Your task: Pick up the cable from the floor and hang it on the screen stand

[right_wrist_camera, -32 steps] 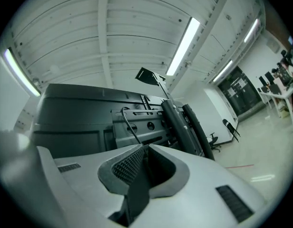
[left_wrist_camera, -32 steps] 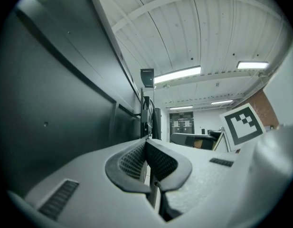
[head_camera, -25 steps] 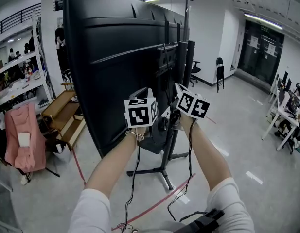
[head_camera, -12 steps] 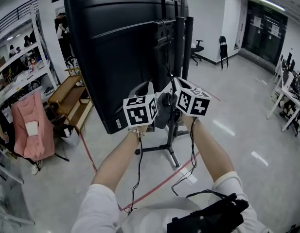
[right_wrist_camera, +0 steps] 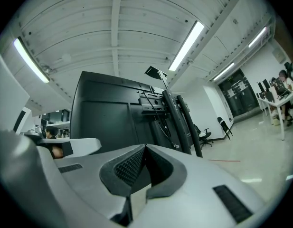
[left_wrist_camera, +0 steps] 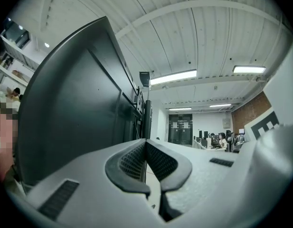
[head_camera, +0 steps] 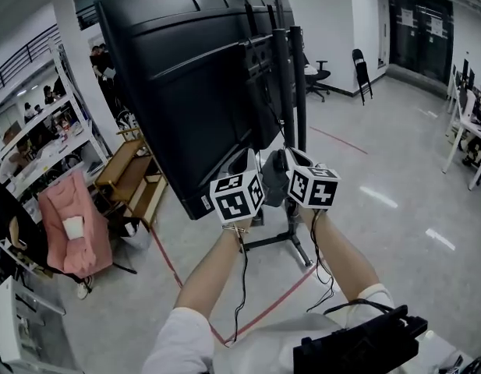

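The big black screen (head_camera: 193,84) shows its back on the screen stand (head_camera: 291,84), whose feet (head_camera: 283,244) rest on the floor. My left gripper (head_camera: 246,160) and right gripper (head_camera: 283,156) are held side by side just below the screen's lower edge, in front of the posts. Both point up at the screen. In the left gripper view the left gripper (left_wrist_camera: 146,144) is shut with nothing seen between its pads. The right gripper (right_wrist_camera: 145,148) is shut likewise. Thin black cables (head_camera: 242,287) hang from under both wrists; I cannot tell whether either is the task cable.
A pink garment (head_camera: 72,232) hangs on a rack at the left, beside wooden benches (head_camera: 135,178) and shelving (head_camera: 37,146). Red tape (head_camera: 263,306) crosses the floor under the stand. Office chairs (head_camera: 363,65) stand far behind, a desk (head_camera: 474,131) at right.
Both grippers, still together and shut, have come down from the mount on the screen's back to below its lower edge. The screen now looks farther off.
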`<action>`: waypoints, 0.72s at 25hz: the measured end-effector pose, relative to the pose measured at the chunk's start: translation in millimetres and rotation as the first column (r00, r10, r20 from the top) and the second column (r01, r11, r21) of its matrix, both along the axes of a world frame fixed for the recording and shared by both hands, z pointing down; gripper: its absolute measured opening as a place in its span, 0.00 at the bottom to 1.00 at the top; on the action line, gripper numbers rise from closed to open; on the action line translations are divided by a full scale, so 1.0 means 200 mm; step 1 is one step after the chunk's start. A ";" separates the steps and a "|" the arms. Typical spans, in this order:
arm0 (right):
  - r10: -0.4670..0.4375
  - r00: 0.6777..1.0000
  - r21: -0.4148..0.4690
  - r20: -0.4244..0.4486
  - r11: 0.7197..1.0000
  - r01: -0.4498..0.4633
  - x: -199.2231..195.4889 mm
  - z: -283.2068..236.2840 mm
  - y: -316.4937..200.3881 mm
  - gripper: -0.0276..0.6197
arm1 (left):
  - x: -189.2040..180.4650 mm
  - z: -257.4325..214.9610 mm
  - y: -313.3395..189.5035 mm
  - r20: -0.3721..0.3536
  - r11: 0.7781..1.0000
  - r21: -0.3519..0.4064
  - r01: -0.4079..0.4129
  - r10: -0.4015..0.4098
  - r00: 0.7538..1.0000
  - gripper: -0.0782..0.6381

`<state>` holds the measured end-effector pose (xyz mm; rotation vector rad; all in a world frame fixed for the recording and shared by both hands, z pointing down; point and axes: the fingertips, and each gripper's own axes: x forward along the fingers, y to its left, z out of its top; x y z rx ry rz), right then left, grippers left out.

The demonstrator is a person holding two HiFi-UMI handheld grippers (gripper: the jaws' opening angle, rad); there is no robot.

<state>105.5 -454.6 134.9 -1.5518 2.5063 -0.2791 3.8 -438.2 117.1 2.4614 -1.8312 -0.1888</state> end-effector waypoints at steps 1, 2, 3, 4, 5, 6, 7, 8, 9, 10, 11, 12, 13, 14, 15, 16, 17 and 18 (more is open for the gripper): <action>0.001 1.000 -0.002 -0.004 1.000 -0.001 0.00 0.01 0.00 0.07 | 0.00 0.01 0.00 0.002 1.000 -0.002 0.000 0.000 1.000 0.11; 0.001 1.000 -0.001 -0.013 1.000 -0.001 0.00 0.01 0.01 0.07 | 0.00 0.02 0.00 0.005 1.000 -0.004 -0.001 0.001 1.000 0.11; 0.002 1.000 0.003 -0.026 1.000 -0.002 -0.01 0.01 0.01 0.07 | 0.00 0.03 0.01 0.010 1.000 -0.006 -0.002 0.002 1.000 0.11; 0.004 0.999 0.008 -0.040 1.000 -0.004 -0.02 0.01 0.02 0.07 | 0.00 0.04 0.01 0.014 1.000 -0.007 -0.003 0.003 1.000 0.11; 0.005 0.999 0.015 -0.051 1.000 -0.005 -0.02 0.00 0.02 0.07 | 0.00 0.05 0.01 0.017 1.000 -0.009 -0.005 0.005 1.000 0.11; 0.006 0.998 0.022 -0.056 1.000 -0.005 -0.03 -0.01 0.02 0.07 | 0.01 0.05 0.00 0.019 1.000 -0.011 -0.007 0.008 1.000 0.11; 0.006 0.998 0.028 -0.057 1.000 -0.005 -0.04 -0.01 0.02 0.07 | 0.01 0.06 0.00 0.020 1.000 -0.013 -0.010 0.010 1.000 0.11; 0.007 0.998 0.031 -0.058 1.000 -0.005 -0.04 -0.02 0.02 0.07 | 0.01 0.06 0.00 0.020 1.000 -0.016 -0.012 0.012 1.000 0.11; 0.008 0.998 0.032 -0.060 0.999 -0.007 -0.04 -0.02 0.02 0.07 | 0.02 0.07 -0.01 0.020 1.000 -0.019 -0.014 0.014 1.000 0.11; 0.010 0.998 0.032 -0.063 0.999 -0.008 -0.04 -0.01 0.02 0.07 | 0.02 0.08 -0.01 0.019 1.000 -0.021 -0.016 0.017 1.000 0.11; 0.011 0.998 0.030 -0.064 1.000 -0.009 -0.04 -0.01 0.02 0.07 | 0.03 0.08 -0.01 0.019 1.000 -0.023 -0.018 0.019 1.000 0.11; 0.011 0.998 0.028 -0.064 1.000 -0.010 -0.04 0.00 0.02 0.07 | 0.03 0.09 -0.01 0.020 1.000 -0.024 -0.020 0.020 1.000 0.11; 0.013 0.998 0.026 -0.063 1.000 -0.011 -0.03 0.00 0.02 0.07 | 0.03 0.09 -0.01 0.021 0.999 -0.025 -0.021 0.022 1.000 0.11; 0.016 0.998 0.024 -0.062 1.000 -0.014 -0.03 0.00 0.01 0.07 | 0.03 0.09 -0.02 0.022 0.999 -0.025 -0.023 0.024 0.999 0.11; 0.019 0.998 0.023 -0.061 1.000 -0.017 -0.03 0.00 0.01 0.07 | 0.03 0.09 -0.02 0.023 0.999 -0.025 -0.026 0.026 0.999 0.11; 0.022 0.998 0.023 -0.060 1.000 -0.020 -0.02 0.00 0.01 0.07 | 0.03 0.09 -0.03 0.023 0.999 -0.025 -0.028 0.029 0.999 0.11; 0.025 0.998 0.022 -0.057 0.999 -0.024 -0.02 0.00 0.00 0.07 | 0.03 0.09 -0.03 0.023 0.999 -0.025 -0.031 0.032 0.999 0.11; 0.028 0.998 0.021 -0.055 0.999 -0.027 -0.01 0.00 0.00 0.07 | 0.03 0.09 -0.04 0.022 0.999 -0.023 -0.034 0.035 0.999 0.11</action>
